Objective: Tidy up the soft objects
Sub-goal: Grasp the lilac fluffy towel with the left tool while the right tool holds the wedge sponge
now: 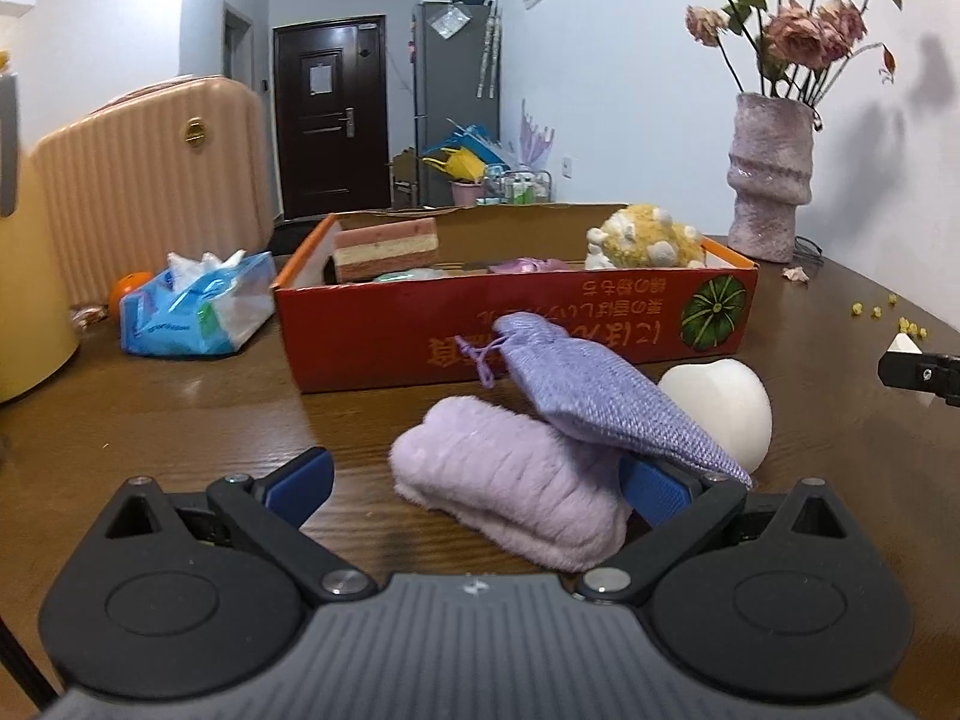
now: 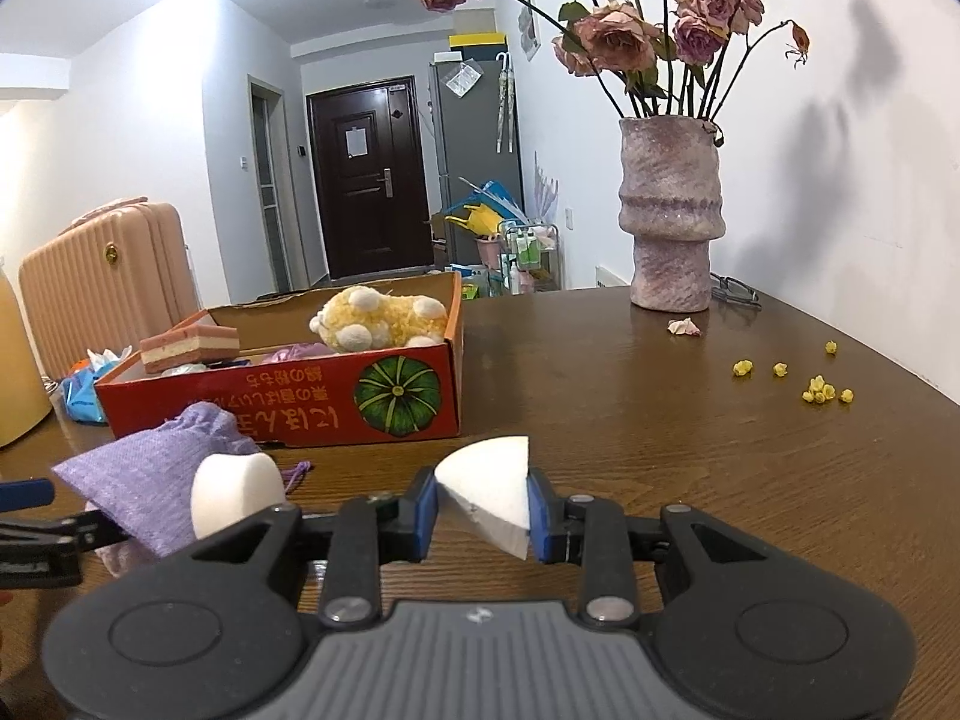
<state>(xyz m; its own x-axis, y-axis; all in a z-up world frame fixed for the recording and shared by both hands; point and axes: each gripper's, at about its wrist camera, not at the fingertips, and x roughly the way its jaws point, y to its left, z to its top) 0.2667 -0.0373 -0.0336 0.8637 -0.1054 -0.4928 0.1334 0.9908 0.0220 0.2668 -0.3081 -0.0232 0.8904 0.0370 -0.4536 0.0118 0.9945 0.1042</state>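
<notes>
My left gripper [image 1: 477,486] stands open low over the table, its jaws on either side of a fluffy lilac cloth [image 1: 510,480]; the left pad is clear of it. A purple drawstring pouch [image 1: 600,396] lies across the cloth and over the right finger. Just beyond sits a rounded white sponge [image 1: 720,408], also seen in the right wrist view [image 2: 237,498] beside the pouch [image 2: 138,480]. My right gripper [image 2: 483,510] is shut on a white wedge-shaped sponge [image 2: 492,492], held above the table. A red cardboard box [image 2: 288,414] holds a yellow plush toy [image 2: 378,321] and a pink layered sponge [image 2: 192,348].
A lilac vase [image 2: 669,222] of dried roses stands at the back right, with glasses [image 2: 735,291] beside it and yellow bits [image 2: 822,390] scattered on the wood. Left of the box [image 1: 510,324] lie a blue tissue pack [image 1: 192,306] and an orange [image 1: 129,291]. A pink suitcase [image 1: 150,192] stands behind.
</notes>
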